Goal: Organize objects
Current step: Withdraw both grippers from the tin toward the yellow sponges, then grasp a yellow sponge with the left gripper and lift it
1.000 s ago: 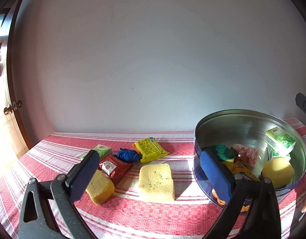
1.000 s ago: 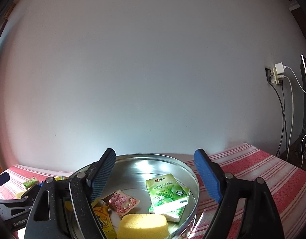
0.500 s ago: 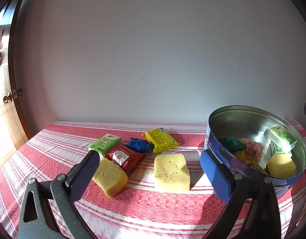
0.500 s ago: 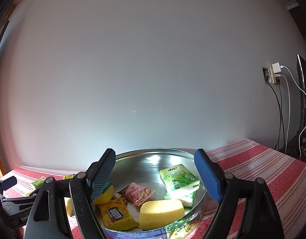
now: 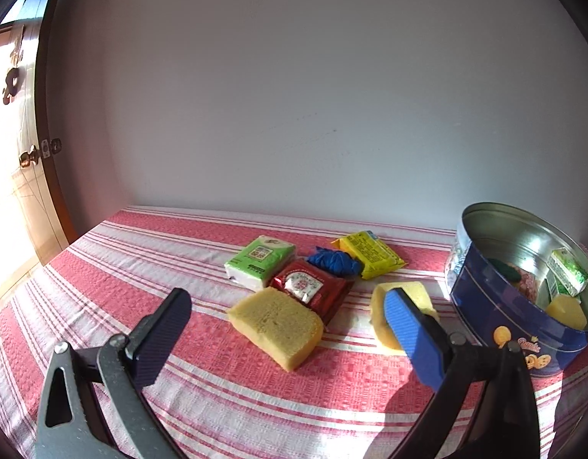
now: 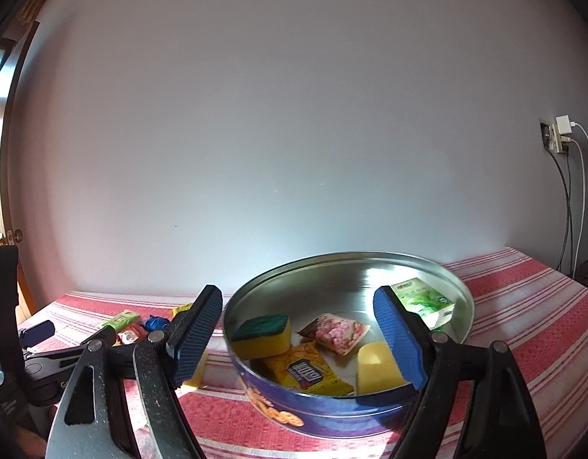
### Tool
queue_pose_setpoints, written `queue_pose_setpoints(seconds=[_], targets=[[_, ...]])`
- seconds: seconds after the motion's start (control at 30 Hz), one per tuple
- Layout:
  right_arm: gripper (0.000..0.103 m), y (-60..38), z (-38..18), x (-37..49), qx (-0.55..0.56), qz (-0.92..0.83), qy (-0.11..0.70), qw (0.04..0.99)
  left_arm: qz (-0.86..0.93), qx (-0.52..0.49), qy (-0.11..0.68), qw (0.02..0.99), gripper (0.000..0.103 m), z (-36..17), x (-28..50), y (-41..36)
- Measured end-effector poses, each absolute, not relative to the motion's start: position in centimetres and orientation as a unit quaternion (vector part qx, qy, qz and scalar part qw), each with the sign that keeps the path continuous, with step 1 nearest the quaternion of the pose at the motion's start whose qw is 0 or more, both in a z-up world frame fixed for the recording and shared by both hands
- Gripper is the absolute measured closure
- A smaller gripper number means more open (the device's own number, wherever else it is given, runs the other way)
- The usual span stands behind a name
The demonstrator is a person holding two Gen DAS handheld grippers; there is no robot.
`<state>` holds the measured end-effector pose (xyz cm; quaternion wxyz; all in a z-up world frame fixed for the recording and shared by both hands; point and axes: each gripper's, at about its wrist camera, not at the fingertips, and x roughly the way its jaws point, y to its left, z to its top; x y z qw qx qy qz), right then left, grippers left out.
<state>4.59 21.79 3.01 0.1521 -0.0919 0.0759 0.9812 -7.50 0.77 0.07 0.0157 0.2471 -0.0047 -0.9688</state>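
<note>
Between the two wide-spread fingers of the left gripper [image 5: 286, 340] lies a pale yellow block of sponge [image 5: 275, 327], on the worktop covered with a red and white striped cloth [image 5: 141, 252]. The fingers hold nothing. Just behind this sponge lie a red snack packet [image 5: 309, 287], a green and white tissue pack [image 5: 259, 262], a crumpled blue wrapper [image 5: 334, 262] and a yellow snack packet [image 5: 368, 254]. A second yellow sponge [image 5: 403, 298] is half hidden behind the right-side finger.

The round blue biscuit tin [image 5: 512, 317] stands beyond that finger, to its right. Inside the tin I see already a sponge with a green top [image 6: 261, 334], a pink packet [image 6: 334, 331], a yellow packet with dark print [image 6: 307, 371], a plain yellow sponge [image 6: 374, 369] and a green tissue pack [image 6: 424, 300].

The right gripper [image 6: 298, 336] is also wide open and empty; the tin lies ahead, mostly between its fingers.

I judge that the step in hand is to fetch the near sponge for the tin. To do it well, the left fingers should come lower and forward until the sponge is squarely between them, then close gently, because sponge gives way. They should grip it at the middle, and keep the far tip clear of the red packet, which touches the sponge. The right gripper should stay out of the way.
</note>
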Motion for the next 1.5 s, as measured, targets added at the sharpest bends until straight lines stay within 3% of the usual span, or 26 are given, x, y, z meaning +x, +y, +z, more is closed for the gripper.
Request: queue_pose_setpoints(seconds=[0.23, 0.37, 0.6, 0.97, 1.07, 1.13, 1.17, 1.37, 1.5], targets=[[0.02, 18.3, 2.7, 3.3, -0.122, 0.984, 0.063, 0.116, -0.957, 0.287, 0.023, 0.041, 0.001, -0.5, -8.8, -2.9], [0.02, 16.6, 2.5, 2.3, -0.135, 0.984, 0.057, 0.101, -0.942, 0.33, 0.031, 0.044, 0.009, -1.6, -10.6, -3.5], [0.02, 16.0, 2.4, 1.3, -0.155, 0.983, 0.056, 0.079, -0.927, 0.375, 0.001, 0.026, 0.008, -2.8, -13.7, -1.7], [0.02, 17.1, 1.4, 0.1, -0.2, 0.973, 0.103, 0.05, -0.899, 0.433, 0.06, -0.018, 0.006, -4.7, -16.7, -3.0], [0.02, 16.9, 1.5, 0.0, -0.207, 0.972, 0.104, 0.042, -0.9, 0.432, 0.047, -0.034, 0.016, -4.6, -16.4, -3.1], [0.02, 16.7, 1.5, -0.1, -0.21, 0.972, 0.102, 0.039, -0.901, 0.427, 0.041, -0.065, 0.032, -4.3, -15.9, -3.2], [0.02, 16.6, 1.5, -0.1, -0.21, 0.972, 0.101, 0.039, -0.9, 0.426, 0.042, -0.086, 0.047, -4.2, -15.7, -3.2], [0.02, 16.5, 1.5, -0.3, -0.221, 0.969, 0.1, 0.039, -0.9, 0.422, 0.033, -0.105, 0.056, -3.7, -15.0, -3.3], [0.02, 16.2, 1.3, -0.7, -0.235, 0.966, 0.099, 0.033, -0.901, 0.417, 0.033, -0.115, 0.057, -2.9, -14.5, -4.2]])
